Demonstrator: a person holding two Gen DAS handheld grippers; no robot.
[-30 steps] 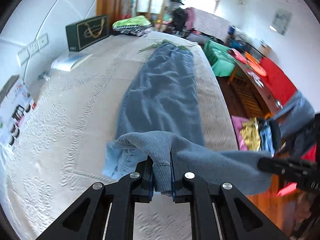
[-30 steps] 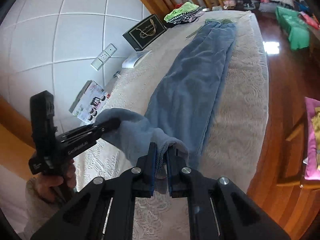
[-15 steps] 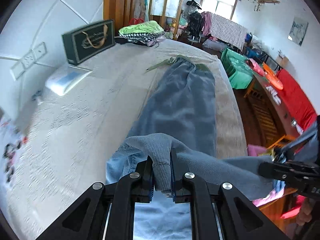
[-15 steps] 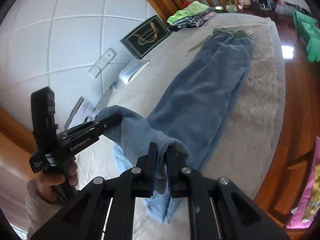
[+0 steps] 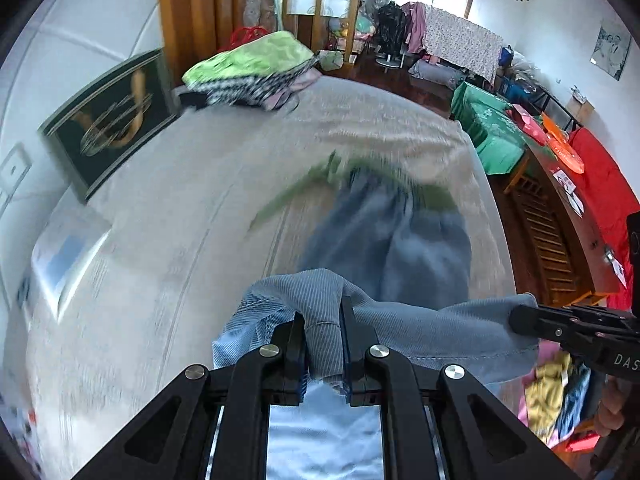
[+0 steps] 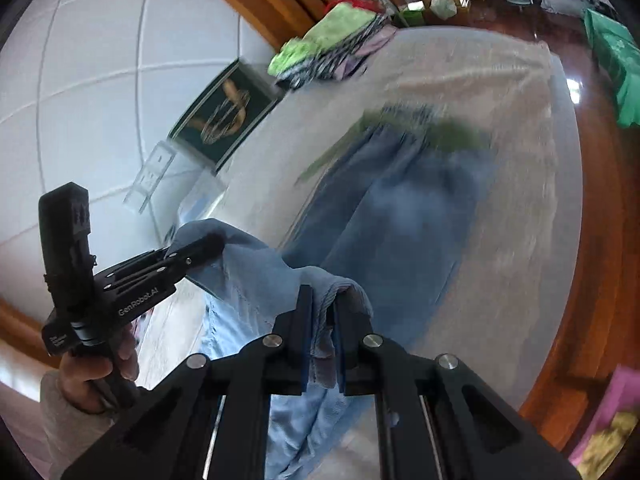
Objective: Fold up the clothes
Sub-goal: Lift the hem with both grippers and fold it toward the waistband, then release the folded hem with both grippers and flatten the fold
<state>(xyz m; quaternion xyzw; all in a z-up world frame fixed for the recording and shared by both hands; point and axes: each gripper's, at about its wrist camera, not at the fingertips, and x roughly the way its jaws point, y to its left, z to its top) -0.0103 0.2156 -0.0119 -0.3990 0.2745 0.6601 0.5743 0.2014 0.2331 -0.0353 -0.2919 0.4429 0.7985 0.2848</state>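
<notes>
"GenRobot.AI" lettering marks left claw (image 6: 212, 246) gripping trousers (image 6: 400, 216)

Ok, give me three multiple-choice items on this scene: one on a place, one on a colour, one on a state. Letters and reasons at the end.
1. Where does the dark box stand?
A. On the floor
B. On the bed, against the wall
C. On top of the trousers

2. What colour are the trousers being folded?
A. Blue
B. Red
C. White

3. What is the state of the left hand-held gripper?
A. Open above the bed
B. Shut on nothing
C. Shut on a trouser hem

Answers:
1. B: the box stands at the bed's wall-side edge, apart from the trousers.
2. A: blue cloth runs down the bed to a green waistband.
3. C: a fold of blue cloth is pinched between its jaws; the right hand-held gripper pinches the same end.
</notes>
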